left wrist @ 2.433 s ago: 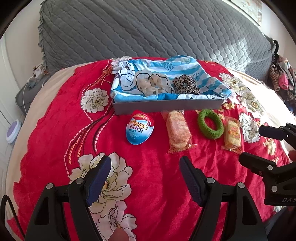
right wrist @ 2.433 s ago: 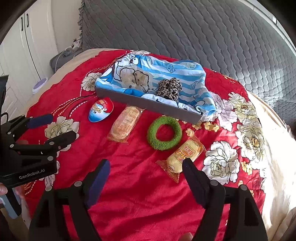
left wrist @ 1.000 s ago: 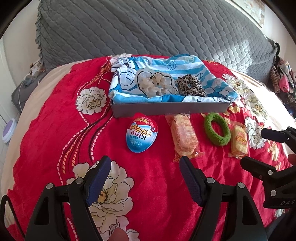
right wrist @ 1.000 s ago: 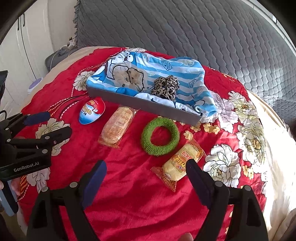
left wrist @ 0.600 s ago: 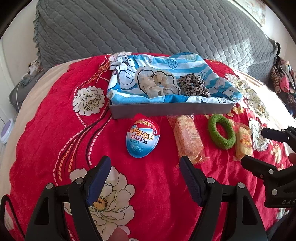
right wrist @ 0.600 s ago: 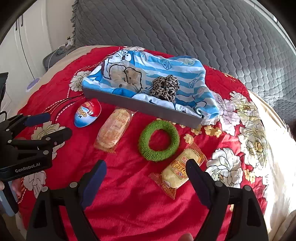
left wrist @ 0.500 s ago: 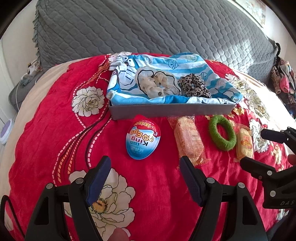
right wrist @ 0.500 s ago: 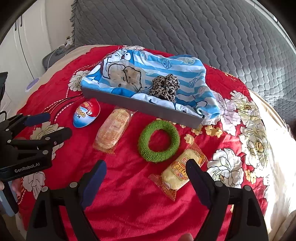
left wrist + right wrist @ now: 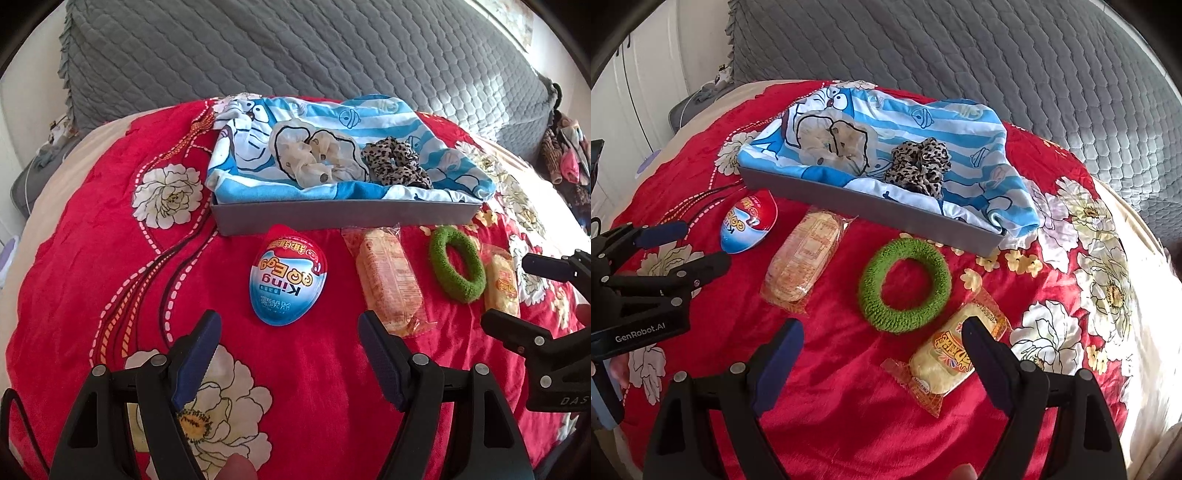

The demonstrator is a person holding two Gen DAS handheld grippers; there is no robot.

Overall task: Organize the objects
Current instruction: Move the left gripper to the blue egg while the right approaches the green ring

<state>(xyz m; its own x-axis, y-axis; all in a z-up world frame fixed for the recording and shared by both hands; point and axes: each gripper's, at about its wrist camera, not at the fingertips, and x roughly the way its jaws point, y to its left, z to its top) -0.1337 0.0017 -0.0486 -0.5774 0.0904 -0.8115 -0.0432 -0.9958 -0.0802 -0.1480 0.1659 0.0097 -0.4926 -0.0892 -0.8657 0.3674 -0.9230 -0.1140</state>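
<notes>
Both tools are hovering open and empty over the bed (image 9: 92,258): left tool (image 9: 286,354) near the egg (image 9: 288,275), right tool (image 9: 882,354) near the green ring (image 9: 905,286). Two snack packs (image 9: 803,258) are lying alongside, just before the grey tray (image 9: 347,216).

Both grippers moved in lower toward item row: left gripper (image 9: 288,354) nearer egg (image 9: 288,278), right gripper (image 9: 882,360) nearer green ring (image 9: 905,291).
</notes>
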